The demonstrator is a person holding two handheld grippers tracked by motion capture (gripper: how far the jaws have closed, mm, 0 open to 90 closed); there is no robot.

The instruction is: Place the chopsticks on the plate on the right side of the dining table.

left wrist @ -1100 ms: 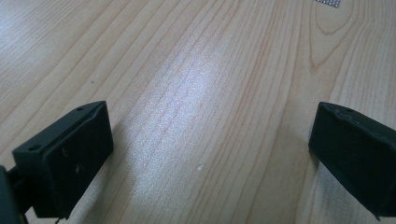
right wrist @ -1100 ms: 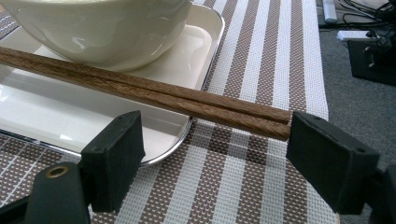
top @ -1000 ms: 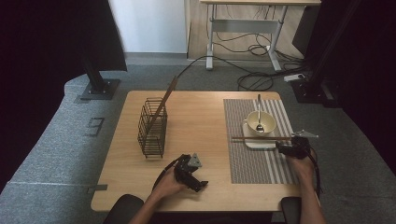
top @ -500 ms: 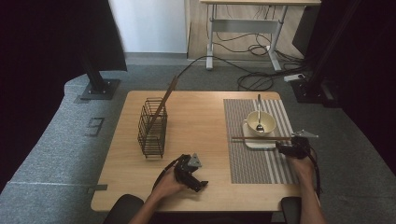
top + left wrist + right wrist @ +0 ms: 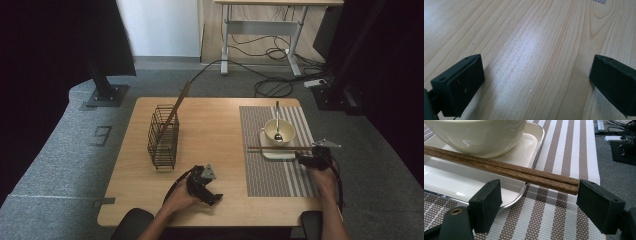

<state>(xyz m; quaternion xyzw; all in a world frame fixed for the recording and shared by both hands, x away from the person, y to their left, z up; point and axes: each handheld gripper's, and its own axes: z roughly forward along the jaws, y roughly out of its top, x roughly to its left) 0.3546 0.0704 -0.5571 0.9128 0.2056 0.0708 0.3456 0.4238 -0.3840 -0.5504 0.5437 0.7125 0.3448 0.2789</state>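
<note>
Right gripper (image 5: pixel 537 202), black and two-jawed, sits near the right edge of the light wooden tabletop (image 5: pixel 215 130), over the brown-and-white striped woven placemat (image 5: pixel 272 172). Its jaws stand apart with nothing pressed between them. In the right gripper view, the blunt end of the pair of dark brown wooden chopsticks (image 5: pixel 499 170) reaches to the inner face of the jaw on the right side of that view, and I cannot tell whether it touches; the other jaw is well clear of the sticks. The chopsticks lie side by side across the small white rectangular tray (image 5: pixel 454 180), their near end jutting past the tray's rim over the placemat. A cream ceramic bowl (image 5: pixel 476 135) stands on the tray just behind the chopsticks; in the high view a metal spoon (image 5: pixel 277 125) rests in it, handle pointing toward the far edge.

Left gripper (image 5: pixel 536 82) rests low over bare wood near the front edge of the tabletop, roughly at its middle, with its jaws wide apart and nothing between them. A black wire basket (image 5: pixel 163 135) stands toward the left part of the tabletop, holding a long wooden stick (image 5: pixel 175 110) that leans up and out toward the far edge.
</note>
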